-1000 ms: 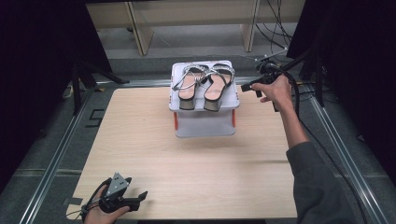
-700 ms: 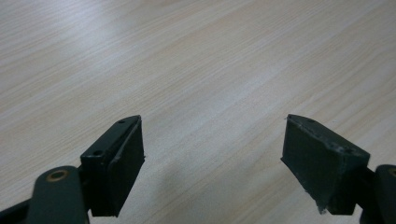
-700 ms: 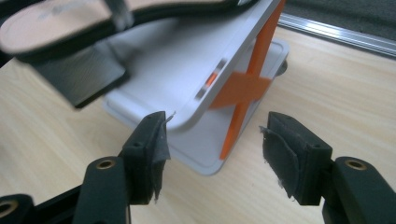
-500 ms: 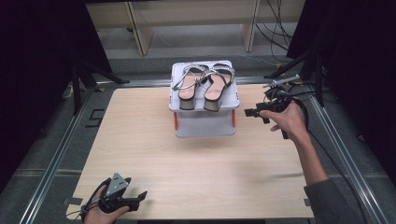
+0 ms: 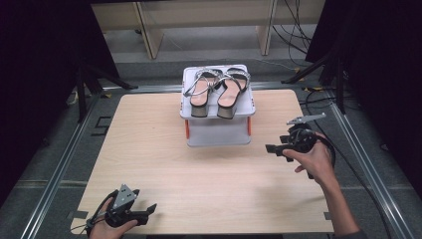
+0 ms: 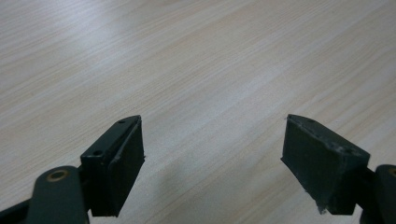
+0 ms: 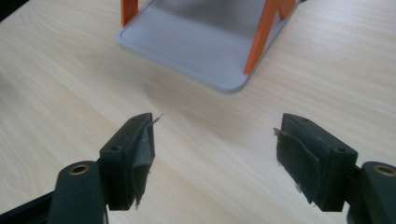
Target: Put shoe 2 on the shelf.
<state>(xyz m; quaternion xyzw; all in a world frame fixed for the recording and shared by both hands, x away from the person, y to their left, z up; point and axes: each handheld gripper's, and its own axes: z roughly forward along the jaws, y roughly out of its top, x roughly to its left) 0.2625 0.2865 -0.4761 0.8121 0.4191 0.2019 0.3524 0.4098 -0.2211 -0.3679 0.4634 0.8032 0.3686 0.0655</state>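
A pair of silver strappy block-heel sandals [image 5: 217, 88] sits side by side on top of a small grey two-level rack [image 5: 217, 133] with orange legs, at the far middle of the wooden table [image 5: 149, 159]. My right gripper [image 5: 272, 148] hovers open to the right of the rack, jaws pointing left toward it; its own view shows the rack's lower shelf [image 7: 201, 42] and an orange leg [image 7: 264, 32] ahead of my right gripper [image 7: 215, 144]. My left gripper [image 5: 150, 208] rests open at the table's near left corner, and my left gripper [image 6: 212, 154] has bare wood between its jaws.
Metal rails [image 5: 59, 169] frame the table on both sides. Black cables [image 5: 348, 164] trail over the floor at the right. Wooden shelf legs [image 5: 149, 25] stand beyond the far edge. Dark curtains flank both sides.
My right gripper has come down from beside the sandals on the rack's top to table height, nearer to me and to the right of the rack. The left gripper has stayed put.
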